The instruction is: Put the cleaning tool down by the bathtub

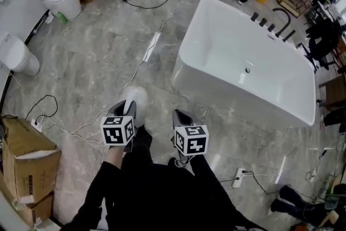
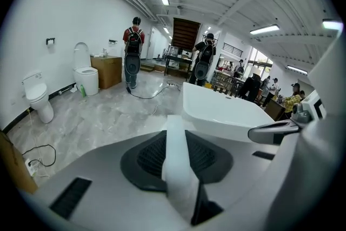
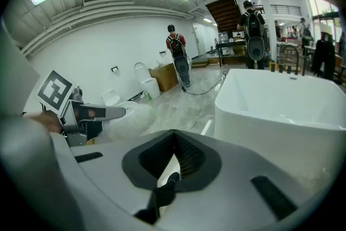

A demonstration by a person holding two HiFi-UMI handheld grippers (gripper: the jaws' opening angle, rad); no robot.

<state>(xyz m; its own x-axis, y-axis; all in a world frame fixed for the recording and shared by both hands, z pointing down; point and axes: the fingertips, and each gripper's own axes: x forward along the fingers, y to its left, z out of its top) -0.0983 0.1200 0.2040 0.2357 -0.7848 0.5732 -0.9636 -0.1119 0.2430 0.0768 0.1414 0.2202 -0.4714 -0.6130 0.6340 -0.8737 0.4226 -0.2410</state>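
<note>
tool [image 1: 135,98]: white fluffy head, held at left gripper [image 1: 128,109], above floor [image 1: 102,57], near tub [image 1: 189,70] but apart from it | left jaws: clamped on white handle [image 2: 176,162] | right gripper [image 1: 181,116]: jaws together, nothing between, just beside left

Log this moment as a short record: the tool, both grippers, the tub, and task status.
tool: cleaning tool, fluffy white head, held off the floor
left gripper: shut on the cleaning tool's white strip
right gripper: shut, nothing seen in it
bathtub: white, freestanding, ahead and to the right of both grippers
status: tool not yet put down
</note>
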